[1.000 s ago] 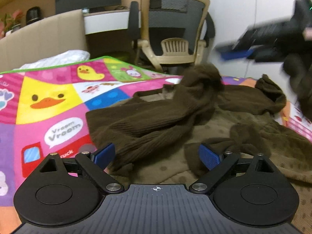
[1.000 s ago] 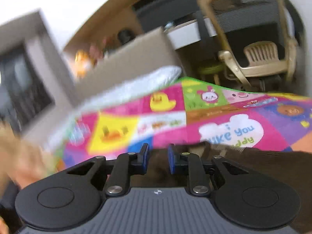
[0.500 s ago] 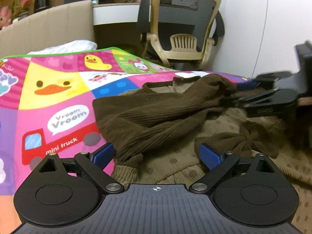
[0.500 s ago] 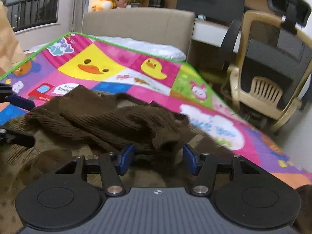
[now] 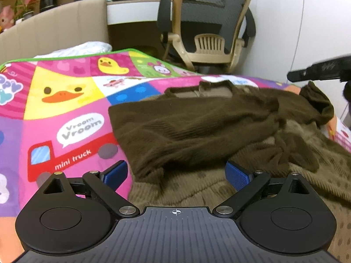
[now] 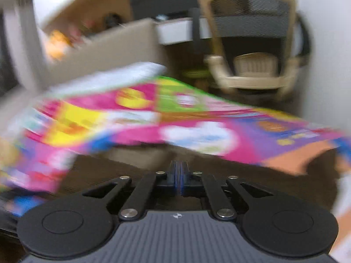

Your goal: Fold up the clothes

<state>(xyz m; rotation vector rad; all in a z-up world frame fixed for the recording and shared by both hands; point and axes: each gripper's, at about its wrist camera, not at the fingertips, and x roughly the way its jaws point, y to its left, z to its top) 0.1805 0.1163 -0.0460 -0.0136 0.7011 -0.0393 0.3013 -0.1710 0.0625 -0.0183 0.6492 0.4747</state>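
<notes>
Dark brown ribbed knit sweater [image 5: 197, 129] lies crumpled on a bright cartoon play mat, neck opening toward the far edge w/ a lighter tan lining showing inside the collar. Body part spread fairly flat on the left, straight edge running along the mat; right side bunched into folds, one cuff or sleeve end raised at far right. It rests partly on top of a lighter olive-brown knit piece [image 5: 274, 175] w/ small dark dots, spread out nearer the front and right. Right wrist view too blurred; only dark brown cloth [image 6: 241, 175] there, detail can't be made out.
</notes>
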